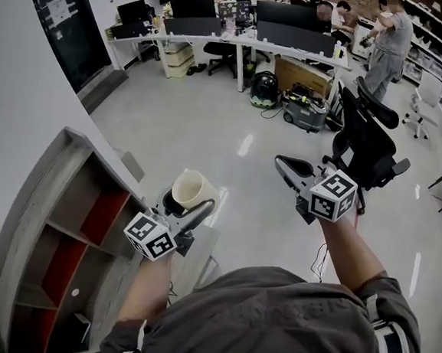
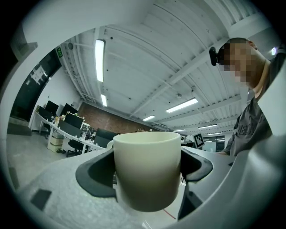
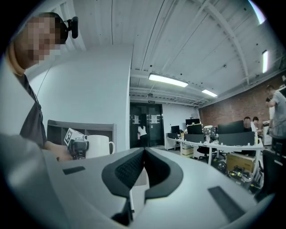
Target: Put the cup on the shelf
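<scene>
Beside the shelf point(image 1: 41, 188), the left gripper point(image 1: 187, 207) clamps the cup point(image 1: 192, 186).

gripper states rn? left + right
Left gripper: jaws shut on the cup.
Right gripper: jaws shut, nothing between them.

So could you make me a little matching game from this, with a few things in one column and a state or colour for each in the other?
Things:
1. cup
2. right claw
3. shelf
4. office chair

States:
A. black, standing on the floor
B. shut, with nothing in it
C. gripped in the left claw
D. grey frame with red panels inside

Pairs: 1-C, 2-B, 3-D, 4-A
</scene>
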The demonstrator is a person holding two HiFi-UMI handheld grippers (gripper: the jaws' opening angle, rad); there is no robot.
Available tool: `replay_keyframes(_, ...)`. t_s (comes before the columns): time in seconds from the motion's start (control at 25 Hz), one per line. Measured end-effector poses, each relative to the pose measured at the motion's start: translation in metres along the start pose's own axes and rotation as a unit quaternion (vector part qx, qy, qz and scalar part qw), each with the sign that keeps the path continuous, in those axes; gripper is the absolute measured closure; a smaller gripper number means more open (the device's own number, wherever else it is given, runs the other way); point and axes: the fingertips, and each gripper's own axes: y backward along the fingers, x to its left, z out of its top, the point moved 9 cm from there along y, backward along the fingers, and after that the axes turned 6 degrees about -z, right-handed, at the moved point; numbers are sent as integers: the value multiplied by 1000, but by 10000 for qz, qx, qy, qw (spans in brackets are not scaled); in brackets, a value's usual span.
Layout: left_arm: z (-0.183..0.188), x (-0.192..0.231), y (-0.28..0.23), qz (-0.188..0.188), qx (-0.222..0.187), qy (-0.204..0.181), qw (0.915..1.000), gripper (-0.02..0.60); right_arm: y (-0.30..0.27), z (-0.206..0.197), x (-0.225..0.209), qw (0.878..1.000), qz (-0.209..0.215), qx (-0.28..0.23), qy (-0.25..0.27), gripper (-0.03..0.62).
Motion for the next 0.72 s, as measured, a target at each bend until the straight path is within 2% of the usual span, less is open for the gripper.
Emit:
replay_keyframes(0.36, 0, 62, -24, 266, 3, 60, 9996, 150, -57, -6, -52, 9997, 214, 69, -43, 602)
replay_keyframes(0.72, -1, 82, -124, 969, -158, -78, 9951, 150, -92, 5, -174, 9956, 939, 69, 7, 602)
